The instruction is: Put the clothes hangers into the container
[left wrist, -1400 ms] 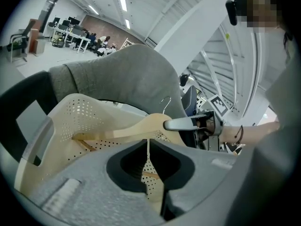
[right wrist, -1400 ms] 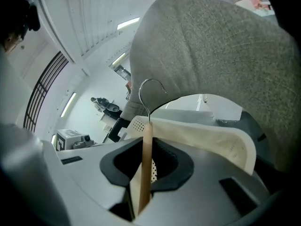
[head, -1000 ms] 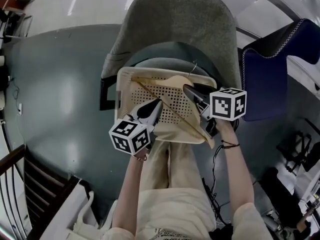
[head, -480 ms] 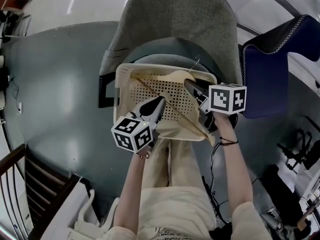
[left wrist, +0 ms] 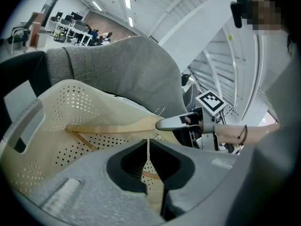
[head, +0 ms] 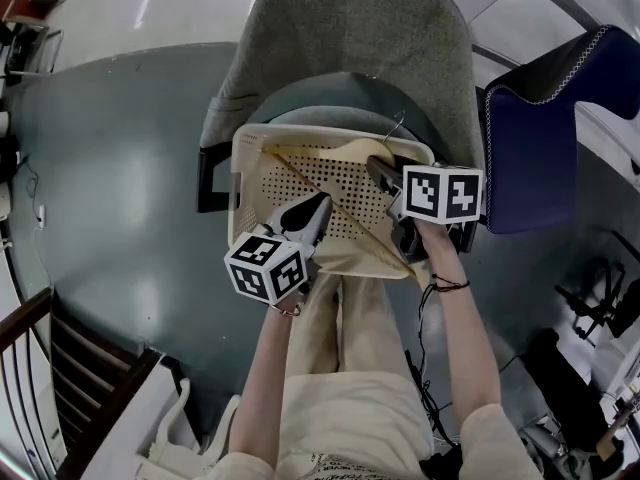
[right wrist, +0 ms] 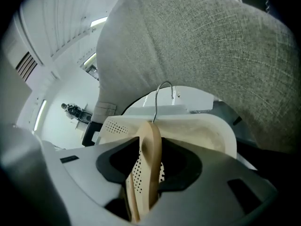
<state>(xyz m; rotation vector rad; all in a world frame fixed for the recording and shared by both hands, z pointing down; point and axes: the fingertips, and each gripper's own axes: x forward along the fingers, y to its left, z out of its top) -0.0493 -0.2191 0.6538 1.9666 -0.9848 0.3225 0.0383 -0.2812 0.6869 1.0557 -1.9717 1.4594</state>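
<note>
Dark floor (head: pixel 120 168) all round, far below both pairs of jaws. Grey upholstered chair (head: pixel 350 38) straight ahead of them, backrest rising beyond the jaw tips and filling the top of the right gripper view. Blue chair (head: pixel 535 138) off to the outer side of the right jaws, well apart. Pale trousers (head: pixel 340 308) behind and beneath both grippers.

Cream perforated basket (head: pixel 240 183) on the grey chair's seat, directly under both sets of jaws, far rim ahead of the tips, near rim behind them.

Wooden hanger (right wrist: pixel 149 140) inside the basket, one shoulder on edge between the right jaws, its bars slanting across the perforated wall beyond the left jaws.

Left gripper (left wrist: pixel 148 144) tilted down into the basket: jaws pressed together, only a hairline slit between them, nothing clearly pinched. Right gripper (head: pixel 376 170) pointing down at the basket's far right corner: jaws just now opening, spread a little, hanger shoulder loose between them, dark gaps at either side near the tips.

Wire hook (right wrist: pixel 164 83) curling up just past the right jaw tips, above the far rim.
</note>
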